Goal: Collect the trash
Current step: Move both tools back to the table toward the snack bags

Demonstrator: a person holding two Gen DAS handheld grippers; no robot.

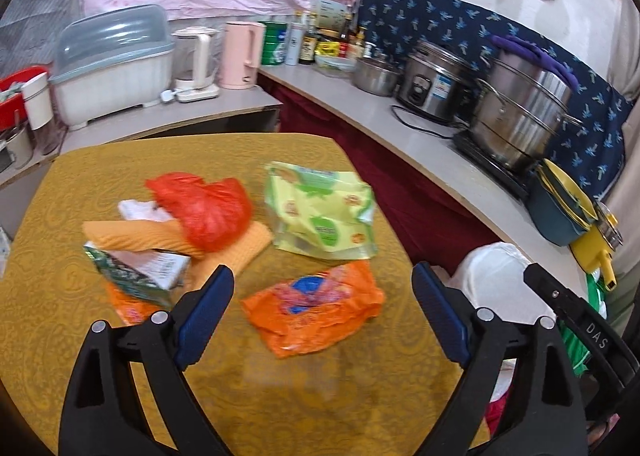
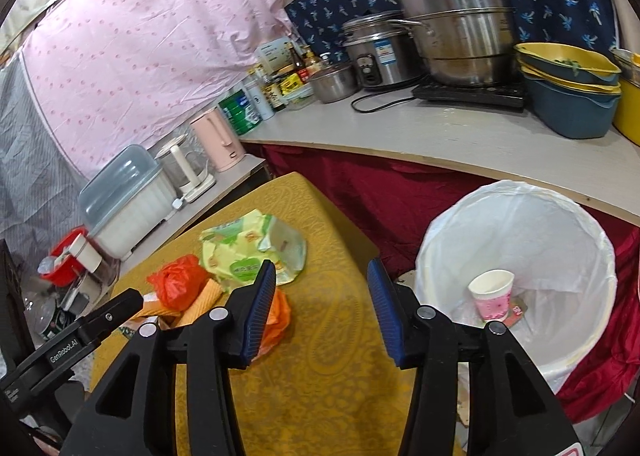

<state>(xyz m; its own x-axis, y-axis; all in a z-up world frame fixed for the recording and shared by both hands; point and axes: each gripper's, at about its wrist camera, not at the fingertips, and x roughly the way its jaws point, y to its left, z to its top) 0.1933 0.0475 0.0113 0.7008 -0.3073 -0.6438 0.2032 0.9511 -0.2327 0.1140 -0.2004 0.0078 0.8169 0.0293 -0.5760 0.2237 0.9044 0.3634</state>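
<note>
Trash lies on the yellow table [image 1: 280,396]: an orange wrapper [image 1: 316,308], a green-yellow bag [image 1: 320,212], a red plastic bag [image 1: 204,208] on an orange cloth [image 1: 160,236], and a green carton [image 1: 136,268]. My left gripper [image 1: 322,288] is open above the table, just over the orange wrapper. My right gripper [image 2: 322,280] is open and empty over the table's right edge, beside the bin [image 2: 560,256] lined with a white bag. A paper cup [image 2: 492,294] lies inside the bin. The green-yellow bag [image 2: 248,248] and red bag [image 2: 176,284] also show in the right wrist view.
A counter [image 1: 360,96] curves behind the table with steel pots [image 1: 520,112], a rice cooker [image 1: 432,80], bottles, kettles [image 1: 240,56] and a dish box [image 1: 112,64]. Stacked bowls [image 2: 568,96] sit at the counter's right. A red cloth [image 2: 380,184] hangs below the counter.
</note>
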